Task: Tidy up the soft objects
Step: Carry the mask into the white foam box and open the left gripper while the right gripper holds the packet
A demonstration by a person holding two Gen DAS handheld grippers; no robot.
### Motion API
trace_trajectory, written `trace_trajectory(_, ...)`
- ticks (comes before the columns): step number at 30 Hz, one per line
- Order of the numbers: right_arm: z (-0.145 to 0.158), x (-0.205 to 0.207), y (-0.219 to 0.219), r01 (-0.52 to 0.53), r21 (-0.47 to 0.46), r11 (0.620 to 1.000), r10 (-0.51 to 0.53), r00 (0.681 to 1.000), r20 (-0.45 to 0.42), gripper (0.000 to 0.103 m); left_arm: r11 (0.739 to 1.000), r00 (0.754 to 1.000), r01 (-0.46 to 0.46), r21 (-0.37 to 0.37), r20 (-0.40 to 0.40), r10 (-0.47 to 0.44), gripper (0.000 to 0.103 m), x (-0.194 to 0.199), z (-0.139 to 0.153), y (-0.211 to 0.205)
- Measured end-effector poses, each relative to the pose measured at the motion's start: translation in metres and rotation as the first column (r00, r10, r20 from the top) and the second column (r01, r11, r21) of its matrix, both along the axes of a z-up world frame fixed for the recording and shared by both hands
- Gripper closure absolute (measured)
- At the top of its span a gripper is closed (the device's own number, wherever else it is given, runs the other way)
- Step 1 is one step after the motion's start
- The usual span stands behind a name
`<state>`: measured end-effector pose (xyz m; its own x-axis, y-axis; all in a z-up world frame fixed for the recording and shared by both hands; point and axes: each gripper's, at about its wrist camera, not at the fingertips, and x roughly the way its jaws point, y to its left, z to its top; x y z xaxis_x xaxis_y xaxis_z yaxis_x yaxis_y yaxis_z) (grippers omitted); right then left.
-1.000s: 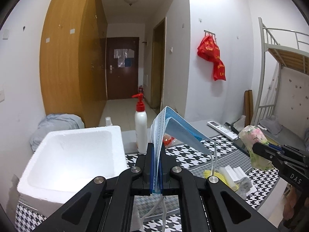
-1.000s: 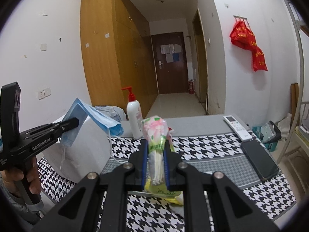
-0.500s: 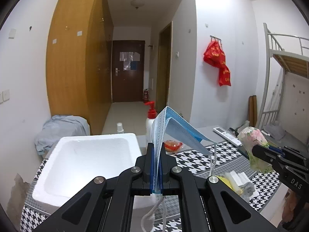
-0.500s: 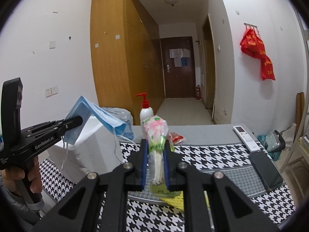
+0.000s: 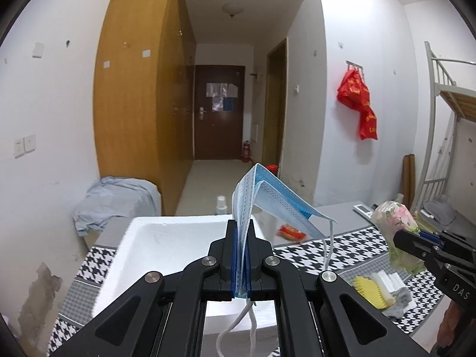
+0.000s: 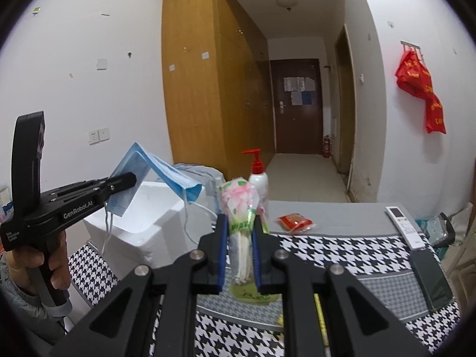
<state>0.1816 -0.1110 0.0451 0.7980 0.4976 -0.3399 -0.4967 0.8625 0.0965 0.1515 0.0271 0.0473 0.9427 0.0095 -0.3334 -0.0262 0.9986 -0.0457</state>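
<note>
Left gripper [image 5: 241, 263] pinches blue face mask [image 5: 267, 199] above white foam box [image 5: 166, 247]; right gripper [image 6: 241, 255] clamps floral packet [image 6: 239, 205] beside box.

Black left gripper [image 6: 131, 180] marked "GenRobot.AI", silver screws, blue-lined jaws, bare-skinned hand [image 6: 44, 263].

left tongs [image 5: 241, 255] are clamped tight, raised and level. right tongs [image 6: 240, 253] are clamped too, held alongside, well apart.

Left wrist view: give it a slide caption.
Left hand-held gripper clamps a blue face mask above the white foam box.
</note>
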Motion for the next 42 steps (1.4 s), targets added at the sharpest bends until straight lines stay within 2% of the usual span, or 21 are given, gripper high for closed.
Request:
trace_trajectory(15,0.003,0.009,0.037,-0.09,0.03,0.995,0.09,0.996,-0.006,0.085,0.997,0.997,-0.081,-0.012,0.004,0.081,0.099,-0.002,0.001,0.038)
trace_trajectory(17,0.002,0.011,0.042,-0.096,0.026,0.995,0.096,0.995,-0.008,0.085,0.997,0.997,-0.077,-0.002,-0.009,0.077,0.099,0.0,-0.001,0.039)
trace_trajectory(20,0.0,0.011,0.046,-0.099,0.019,0.995,0.099,0.995,-0.016,0.085,0.998,0.998,-0.062,-0.027,-0.034,0.061,0.099,0.007,-0.007,0.042)
trace_trajectory(33,-0.002,0.015,0.058,-0.074,-0.007,0.997,0.074,0.997,-0.036,0.085,0.993,0.989,-0.1,-0.057,-0.118,0.092,0.098,0.032,-0.028,0.063)
trace_trajectory(35,-0.003,0.016,0.06,-0.076,-0.012,0.997,0.075,0.996,-0.04,0.085,0.993,0.986,-0.104,-0.063,-0.136,0.095,0.088,0.036,-0.031,0.066)
trace_trajectory(36,-0.004,0.017,0.06,-0.075,-0.014,0.997,0.074,0.996,-0.042,0.085,0.993,0.985,-0.103,-0.064,-0.142,0.094,0.069,0.037,-0.032,0.067)
trace_trajectory(37,-0.004,0.017,0.06,-0.073,-0.016,0.997,0.072,0.996,-0.043,0.085,0.992,0.985,-0.106,-0.07,-0.142,0.095,0.044,0.037,-0.032,0.068)
trace_trajectory(39,-0.004,0.018,0.062,-0.072,-0.019,0.997,0.071,0.996,-0.044,0.085,0.989,0.987,-0.115,-0.088,-0.122,0.104,0.02,0.035,-0.031,0.072)
trace_trajectory(42,-0.004,0.018,0.062,-0.07,-0.021,0.997,0.069,0.997,-0.046,0.085,0.984,0.986,-0.148,-0.101,-0.088,0.14,0.007,0.029,-0.027,0.075)
